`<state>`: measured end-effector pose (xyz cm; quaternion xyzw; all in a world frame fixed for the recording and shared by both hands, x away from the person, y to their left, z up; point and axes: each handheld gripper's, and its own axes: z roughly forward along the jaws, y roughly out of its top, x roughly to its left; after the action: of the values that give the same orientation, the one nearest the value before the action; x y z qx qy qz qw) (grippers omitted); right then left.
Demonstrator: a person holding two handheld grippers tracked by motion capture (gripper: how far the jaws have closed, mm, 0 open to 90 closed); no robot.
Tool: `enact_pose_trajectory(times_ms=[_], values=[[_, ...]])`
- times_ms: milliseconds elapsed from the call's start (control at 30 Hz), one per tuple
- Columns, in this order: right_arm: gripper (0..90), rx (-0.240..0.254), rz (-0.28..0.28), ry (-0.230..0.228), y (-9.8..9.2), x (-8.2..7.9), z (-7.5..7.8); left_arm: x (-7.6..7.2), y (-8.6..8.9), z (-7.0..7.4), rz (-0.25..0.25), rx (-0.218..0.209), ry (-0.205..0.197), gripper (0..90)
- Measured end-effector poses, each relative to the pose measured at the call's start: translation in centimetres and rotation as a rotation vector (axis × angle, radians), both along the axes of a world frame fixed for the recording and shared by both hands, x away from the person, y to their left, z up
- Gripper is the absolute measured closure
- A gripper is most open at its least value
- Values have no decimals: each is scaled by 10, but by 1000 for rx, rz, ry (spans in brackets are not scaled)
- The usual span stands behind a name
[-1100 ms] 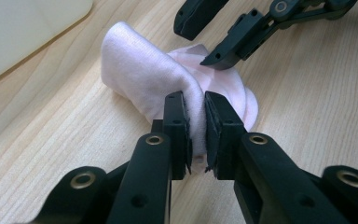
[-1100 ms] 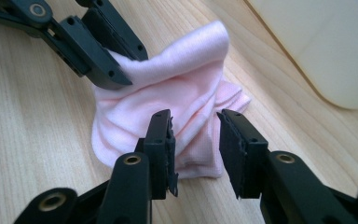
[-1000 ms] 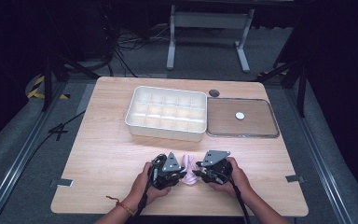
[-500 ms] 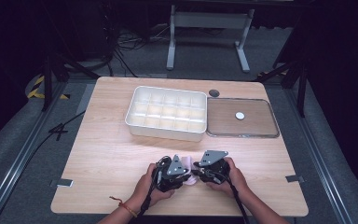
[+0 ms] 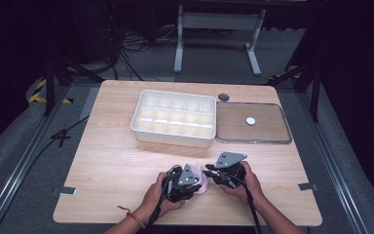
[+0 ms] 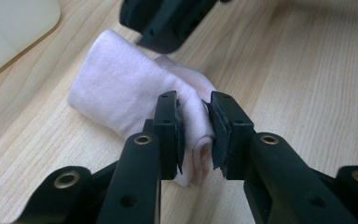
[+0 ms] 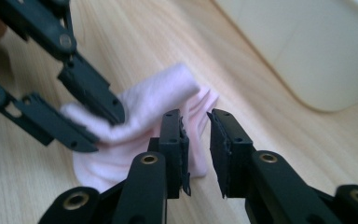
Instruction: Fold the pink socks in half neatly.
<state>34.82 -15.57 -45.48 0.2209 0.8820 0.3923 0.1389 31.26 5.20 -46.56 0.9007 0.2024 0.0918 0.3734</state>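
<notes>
high view: a light wooden counter (image 5: 112,165) carries a white compartment tray (image 5: 174,118), which serves as the landmark here. just to the right of the tray, touching or nearly touching its side, lies a flat clear lid (image 5: 253,123) with a small white disc (image 5: 250,120) on it, and a small dark round cap (image 5: 223,97) sits behind the lid's near corner. in front of the tray, toward the person's edge of the counter, a small folded pale pink cloth (image 5: 200,181) rests on the wood, well apart from the tray. two hands come in from the bottom edge and meet at this cloth: the left tool (image 5: 195,181) on its left side and the right tool (image 5: 208,171) on its right. left gripper view: the left tool (image 6: 195,135) has its two black jaws pinched on a fold of the pink cloth (image 6: 121,100), fabric bunched between the pads, and these jaws have just been opening slightly. the tray's corner shows at the upper left, beyond the cloth. right gripper view: the right tool (image 7: 196,154) has its jaws a narrow gap apart, and they have just been closing; the cloth (image 7: 149,102) lies just beyond the tips, and whether the pads press on it cannot be told. the tray's white wall rises at the upper right, behind the cloth.
</notes>
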Motion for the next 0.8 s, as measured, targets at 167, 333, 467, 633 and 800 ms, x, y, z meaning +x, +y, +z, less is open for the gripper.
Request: enact_pose_trajectory(times_ms=[167,333,467,633,800], values=[[773,63,18,-27,5,-2,8,0,0,-1,1,-5,1,733],[754,74,34,-20,18,-2,6,0,-1,-2,0,-2,-2,733],[738,56,30,-9,20,-1,2,0,-1,-2,1,-6,-3,735],[745,85,28,-43,17,-4,8,1,0,-2,-4,2,-3,738],[745,56,50,-21,23,-4,5,0,-1,-2,-1,-3,0,735]])
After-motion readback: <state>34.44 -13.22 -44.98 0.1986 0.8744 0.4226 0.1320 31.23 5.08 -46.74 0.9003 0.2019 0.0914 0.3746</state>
